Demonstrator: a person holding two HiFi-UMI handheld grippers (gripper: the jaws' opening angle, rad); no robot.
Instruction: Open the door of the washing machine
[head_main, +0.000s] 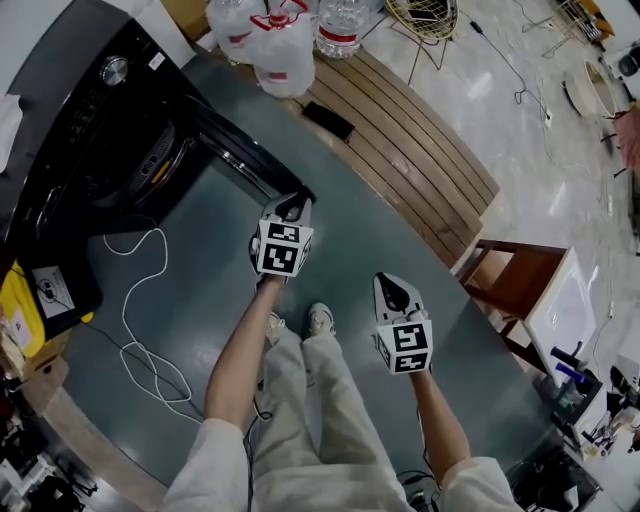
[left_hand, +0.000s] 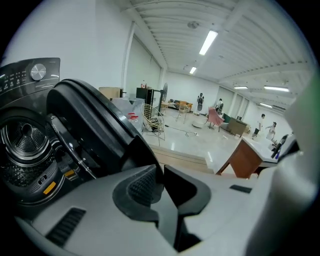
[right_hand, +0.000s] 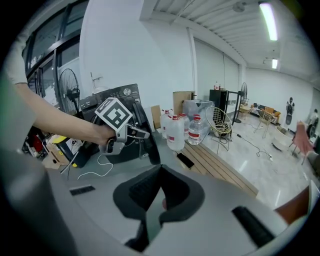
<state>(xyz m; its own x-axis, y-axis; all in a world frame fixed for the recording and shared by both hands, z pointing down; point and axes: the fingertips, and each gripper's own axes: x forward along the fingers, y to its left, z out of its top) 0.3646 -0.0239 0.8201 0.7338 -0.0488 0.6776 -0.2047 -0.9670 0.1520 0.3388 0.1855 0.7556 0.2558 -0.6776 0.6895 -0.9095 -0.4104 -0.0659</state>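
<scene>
1 door (head_main: 245, 155) black, swung open | left gripper (head_main: 292, 207) closed at edge | right gripper (head_main: 390, 288) closed, empty

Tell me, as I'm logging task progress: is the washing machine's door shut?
No, the door stands swung wide out from the washing machine, leaving the drum in plain sight.

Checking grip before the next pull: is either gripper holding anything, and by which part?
The left gripper grips the washing machine door by its free outer edge. The right gripper is shut and holds nothing.
</scene>
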